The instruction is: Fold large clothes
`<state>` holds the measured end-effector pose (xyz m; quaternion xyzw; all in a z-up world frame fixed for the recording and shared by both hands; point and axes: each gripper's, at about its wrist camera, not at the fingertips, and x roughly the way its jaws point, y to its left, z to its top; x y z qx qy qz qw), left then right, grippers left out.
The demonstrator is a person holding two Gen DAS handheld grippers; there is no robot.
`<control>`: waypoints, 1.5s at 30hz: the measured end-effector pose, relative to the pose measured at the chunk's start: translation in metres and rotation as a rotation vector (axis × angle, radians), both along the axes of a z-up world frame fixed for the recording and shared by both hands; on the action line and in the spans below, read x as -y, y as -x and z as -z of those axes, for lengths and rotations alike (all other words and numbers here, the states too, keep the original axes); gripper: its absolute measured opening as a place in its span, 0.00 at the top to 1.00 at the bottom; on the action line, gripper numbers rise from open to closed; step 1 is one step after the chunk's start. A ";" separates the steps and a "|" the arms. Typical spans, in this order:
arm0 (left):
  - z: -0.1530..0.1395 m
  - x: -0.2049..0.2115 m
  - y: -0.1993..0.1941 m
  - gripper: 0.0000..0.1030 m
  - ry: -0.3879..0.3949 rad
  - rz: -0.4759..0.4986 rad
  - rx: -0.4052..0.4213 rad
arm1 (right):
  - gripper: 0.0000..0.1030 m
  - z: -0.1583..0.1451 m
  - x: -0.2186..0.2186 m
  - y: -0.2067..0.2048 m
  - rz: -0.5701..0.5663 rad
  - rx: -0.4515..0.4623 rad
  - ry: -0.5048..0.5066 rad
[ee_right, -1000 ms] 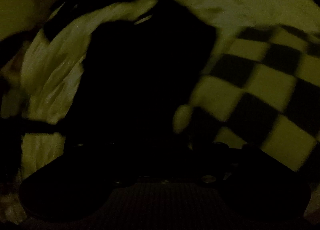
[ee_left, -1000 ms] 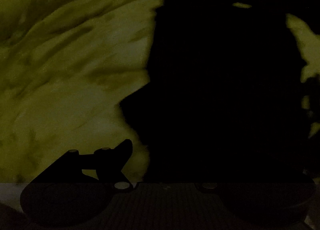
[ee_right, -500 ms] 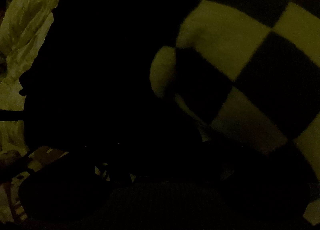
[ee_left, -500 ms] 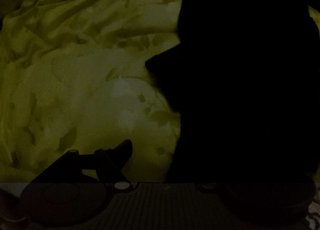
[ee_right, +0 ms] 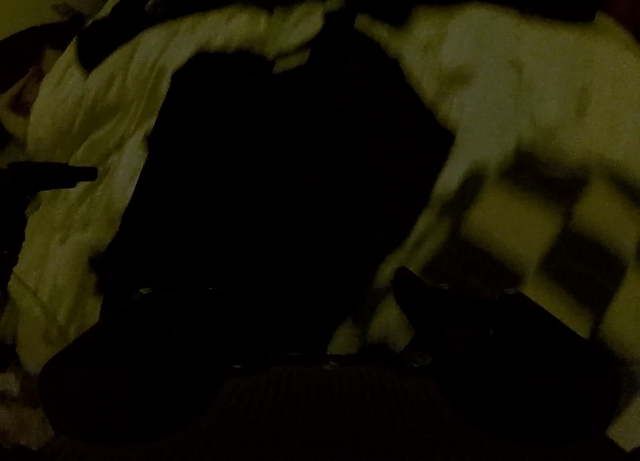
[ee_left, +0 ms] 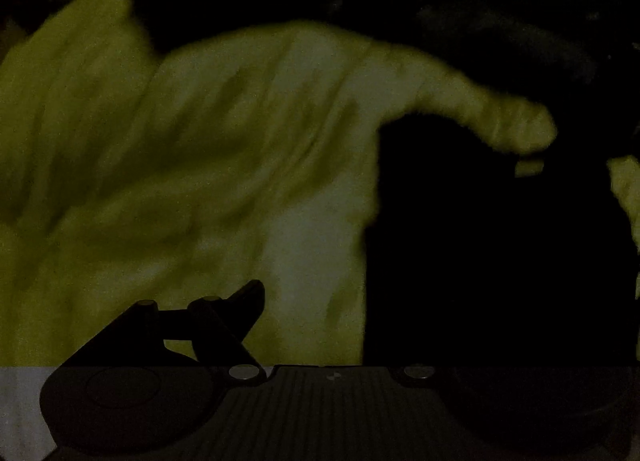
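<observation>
Dimly, dark garment (ee_left: 500, 261) on sheet (ee_left: 180, 181).

Both views are very dim, with a yellow-green cast and heavy grain. Pale fabric (ee_left: 208, 165) catches what little light there is; the dark garment (ee_right: 280, 165) is a featureless black mass. Motion blur smears folds and the checkered cloth (ee_right: 560, 229). Fisheye curving bends the edges, and the corners fall to black.
</observation>
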<state>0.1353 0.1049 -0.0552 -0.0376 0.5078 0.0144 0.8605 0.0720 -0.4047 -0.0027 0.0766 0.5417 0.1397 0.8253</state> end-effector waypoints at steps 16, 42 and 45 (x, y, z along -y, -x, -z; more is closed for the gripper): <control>0.055 0.051 -0.153 0.00 -0.054 0.347 0.098 | 0.31 0.031 -0.041 -0.197 -0.049 0.167 0.239; -0.037 0.020 0.032 0.63 0.054 0.312 0.162 | 0.91 -0.047 0.005 -0.060 -0.114 0.281 0.027; -0.038 0.018 0.087 0.63 0.072 0.250 0.103 | 0.91 -0.050 0.015 -0.012 -0.156 0.253 0.019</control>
